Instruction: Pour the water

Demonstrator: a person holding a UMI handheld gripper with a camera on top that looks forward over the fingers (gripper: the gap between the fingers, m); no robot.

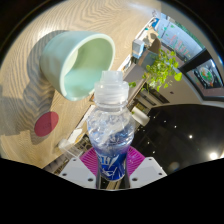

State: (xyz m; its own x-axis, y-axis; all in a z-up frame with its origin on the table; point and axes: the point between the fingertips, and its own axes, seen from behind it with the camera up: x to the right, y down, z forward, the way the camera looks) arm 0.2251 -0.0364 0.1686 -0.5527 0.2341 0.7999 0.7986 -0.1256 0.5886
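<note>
Bottle is clamped in the gripper, jaws pinching its lower body across the blue label, magenta pads pressed to either side. Clear thin-wall plastic, ribbed: judged light and soft, so it will dent and could squirt if squeezed harder; smooth wall and label, so it may slip as it tips. Hold low on the labelled band looks right; the stiffer neck is out of reach.

Cap is white and appears to be on, so nothing can pour until that's sorted. Water level inside: can't tell.

Mint-green cup lies tilted just beyond the bottle neck, mouth facing this way, looks empty. It sits over the wooden worktop; what supports it isn't visible. Potted plant further off.
</note>
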